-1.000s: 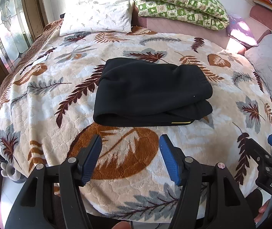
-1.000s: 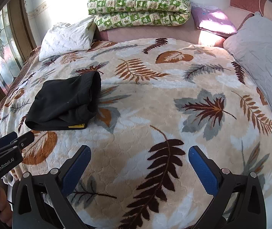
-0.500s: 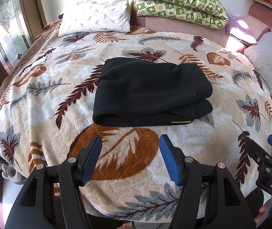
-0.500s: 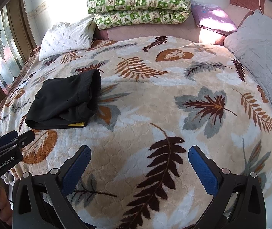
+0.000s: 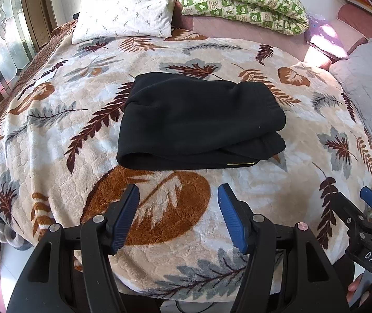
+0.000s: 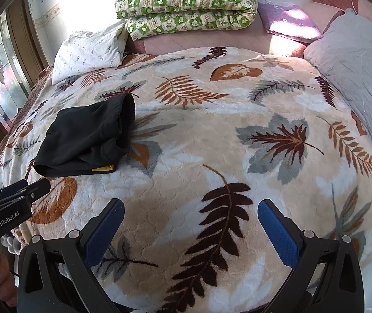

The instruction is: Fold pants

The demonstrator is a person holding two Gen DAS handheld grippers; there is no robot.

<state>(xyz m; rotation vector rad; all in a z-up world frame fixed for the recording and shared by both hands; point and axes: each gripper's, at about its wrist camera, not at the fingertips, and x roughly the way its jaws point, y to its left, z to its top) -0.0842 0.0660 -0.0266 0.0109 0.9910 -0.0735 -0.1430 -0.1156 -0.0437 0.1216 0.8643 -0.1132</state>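
- Left gripper (image 5: 178, 195): black frame, blue-padded fingers (image 5: 124, 216) spread apart, nothing between them; held above the near edge of the bed, short of the pants. In the right wrist view it shows at the left border (image 6: 29, 187), with a light-lettered label on its body.
- Right gripper (image 6: 190, 208): same build, blue pads (image 6: 277, 232) set wide apart and empty; it hangs over a bare stretch of blanket, well to the right of the pants. In the left wrist view its tip appears at the right border (image 5: 368, 198).
- Hand (image 6: 2, 276): part of a person's hand visible at the lower left of the right wrist view, under the left gripper's body.
- Blanket (image 5: 55, 156): plush, cream ground with brown, rust and grey leaf and fern print; covers the bed from near edge to far.
- Pants (image 5: 199, 122): black, folded into a compact thick rectangle, lying flat on the blanket, left of the bed's middle and straight ahead of the left gripper. Touched by neither gripper. A small yellow tag (image 5: 240, 164) shows at the near right corner of the stack.
- Grey quilt (image 6: 355, 60): on the right side of the bed.
- White pillow (image 5: 123, 18): small dark sprig print, far left.
- Green checked quilt (image 6: 186, 7): folded double, along the far edge.
- Purple cushion (image 6: 287, 20): far right, partly sunlit.
- Window (image 5: 0, 39): patterned glass in a wooden frame, left of the bed.
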